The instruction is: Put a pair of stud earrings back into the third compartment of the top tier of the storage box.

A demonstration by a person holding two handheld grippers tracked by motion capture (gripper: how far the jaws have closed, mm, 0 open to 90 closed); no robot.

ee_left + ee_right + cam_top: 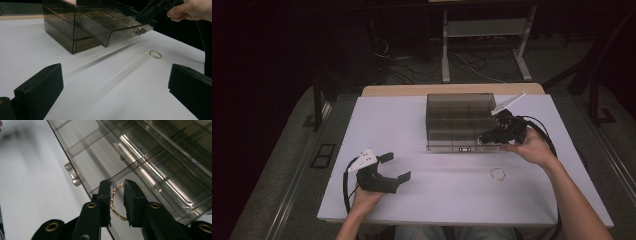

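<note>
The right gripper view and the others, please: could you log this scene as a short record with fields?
surface: white table
organiser: smoky clear drawer box, top drawer pulled out
right gripper: over the open drawer, jaws slightly apart, gold chain bracelet between them; grip uncertain
left gripper: open, nothing between its jaws, above the table
loose item: gold ring lying on the table near the right hand

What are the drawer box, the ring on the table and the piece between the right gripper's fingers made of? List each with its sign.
Drawer box: smoke-tinted clear plastic, probably acrylic; the dividers show through its glossy walls.
Ring: gold-coloured metal, likely; thin, shiny and textured.
Piece between the right gripper's fingers, a bracelet: gold-coloured, twisted or beaded, glinting like metal; plated or solid can't be told.
</note>
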